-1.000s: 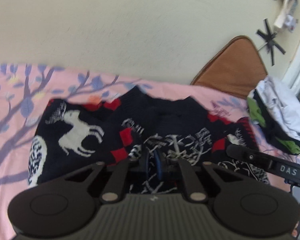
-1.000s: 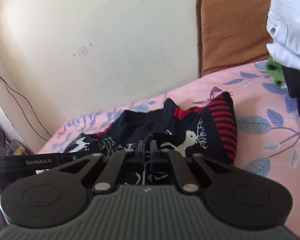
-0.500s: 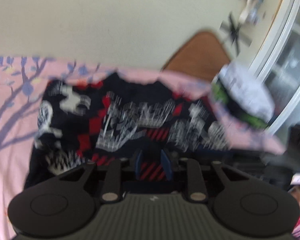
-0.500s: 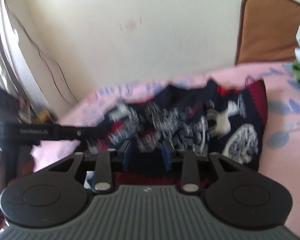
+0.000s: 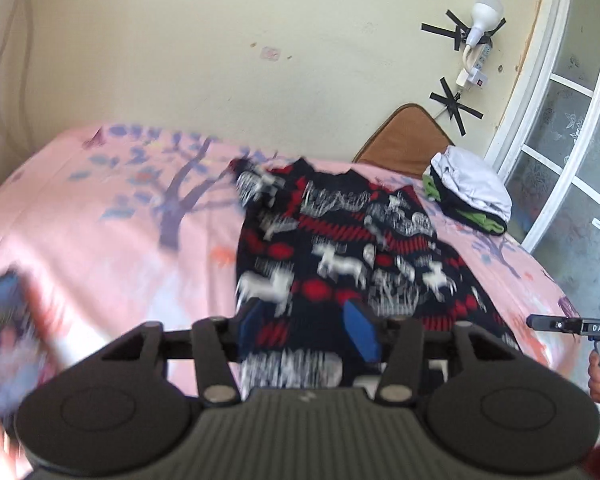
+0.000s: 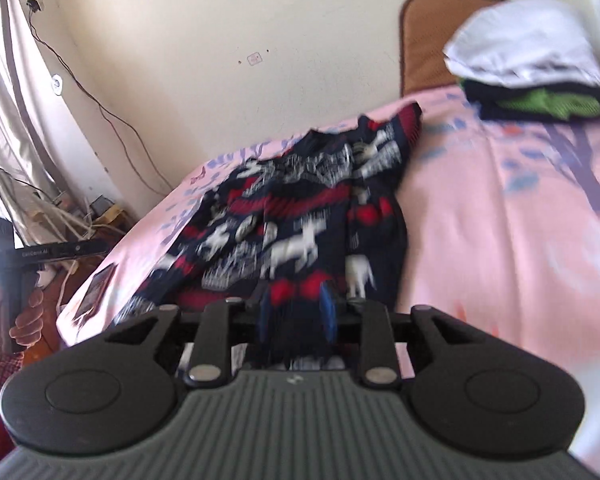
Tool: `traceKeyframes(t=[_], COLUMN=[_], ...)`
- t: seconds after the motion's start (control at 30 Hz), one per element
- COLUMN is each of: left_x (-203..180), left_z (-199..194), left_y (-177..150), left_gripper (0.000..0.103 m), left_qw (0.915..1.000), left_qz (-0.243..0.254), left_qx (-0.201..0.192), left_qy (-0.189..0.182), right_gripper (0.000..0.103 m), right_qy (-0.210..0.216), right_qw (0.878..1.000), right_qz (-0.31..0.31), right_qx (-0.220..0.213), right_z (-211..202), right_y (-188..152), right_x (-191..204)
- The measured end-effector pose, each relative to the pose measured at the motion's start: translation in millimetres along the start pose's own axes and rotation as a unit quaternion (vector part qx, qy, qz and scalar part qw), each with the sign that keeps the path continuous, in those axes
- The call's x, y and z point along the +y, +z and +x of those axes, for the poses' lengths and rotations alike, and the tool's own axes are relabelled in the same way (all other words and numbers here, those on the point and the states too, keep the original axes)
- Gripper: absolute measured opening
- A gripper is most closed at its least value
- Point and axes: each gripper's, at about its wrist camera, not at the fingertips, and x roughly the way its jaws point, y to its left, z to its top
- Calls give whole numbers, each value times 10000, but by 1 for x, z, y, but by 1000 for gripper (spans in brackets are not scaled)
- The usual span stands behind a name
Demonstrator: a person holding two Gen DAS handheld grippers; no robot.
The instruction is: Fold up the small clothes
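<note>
The bed (image 5: 100, 248), with its pink tree-print sheet, fills most of both views. A dark knit sweater (image 5: 340, 248) with white deer and red bands is spread across it, hem end nearest the tools. A folded pile of clothes (image 5: 470, 196) sits well apart by the brown headboard (image 5: 404, 136). The left tool (image 5: 310, 330) has just been opening; its blue pads stand apart with the hem lying between them, not pinched. Same for the right tool (image 6: 298, 312): jaws just opening, partly open over the sweater's hem.
</note>
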Motion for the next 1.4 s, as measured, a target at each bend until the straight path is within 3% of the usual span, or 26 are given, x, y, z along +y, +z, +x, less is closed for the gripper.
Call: traceKeyframes(t=[0.1, 0.23, 0.33, 0.57, 0.63, 0.67, 0.7, 0.73, 0.77, 0.87, 0.97, 1.07, 1.17, 1.23, 1.27, 1.3, 1.33, 1.37, 1.4], left_x=[9, 15, 2, -11, -13, -16, -19, -19, -18, -6, 14, 28, 40, 48, 50, 50, 51, 56, 61], left_z=[-10, 7, 8, -2, 3, 5, 6, 4, 0, -22, -32, -16, 22, 64, 86, 108, 121, 129, 130], left_y=[-33, -59, -65, -77, -78, -77, -76, -75, -73, -58, -30, 6, 50, 76, 86, 93, 97, 96, 93], left_gripper=[55, 57, 58, 58, 50, 17, 10, 9, 9, 9, 8, 8, 9, 13, 25, 49, 55, 54, 55], left_qw=[9992, 9962, 9976, 9973, 9976, 9973, 9967, 9968, 9972, 9980, 9905, 9840, 9821, 9820, 9842, 9865, 9846, 9818, 9825], left_qz=[-346, -711, -416, -132, -55, 79, 136, 129, 88, -478, -1241, -1597, -1700, -1780, -1705, -1590, -1587, -1631, -1641], left_qx=[187, 484, 449, 581, 540, 567, 633, 633, 634, 401, -14, -338, -471, -439, -406, -304, -220, -146, -122], left_qy=[42, 127, 335, 425, 439, 459, 482, 461, 378, -125, -597, -716, -656, -455, -257, 228, 695, 962, 869], right_gripper=[40, 47, 49, 49, 50, 49, 39, 11, 12, 12, 12, 12, 12, 12, 13, 18, 35, 45, 50], right_qy=[60, -31, -316, -178, -145, -56, 33, 104, 135, 740, 1355, 1395, 1218, 782, 444, 155, -237, -574, -610], right_qw=[9996, 9992, 9988, 9977, 9977, 9971, 9958, 9940, 9936, 9937, 9896, 9865, 9869, 9913, 9932, 9947, 9957, 9950, 9950], right_qz=[246, 308, -6, 68, 248, 376, 492, 557, 510, 382, 478, 719, 788, 674, 643, 531, 385, 369, 401], right_qx=[82, 253, 386, 648, 617, 658, 765, 936, 997, 750, 57, -465, -708, -822, -860, -870, -805, -724, -689], right_z=[-15, -14, -7, -3, 6, 13, 18, 23, 21, -4, -30, -27, 3, 33, 54, 70, 84, 91, 88], right_y=[-28, -48, -60, -79, -82, -83, -86, -86, -85, -79, -49, -6, 45, 77, 92, 102, 107, 109, 108], right_x=[6, 13, 24, 23, 17, 13, 9, 7, 6, 10, 4, -13, -27, -32, -34, -35, -38, -42, -48])
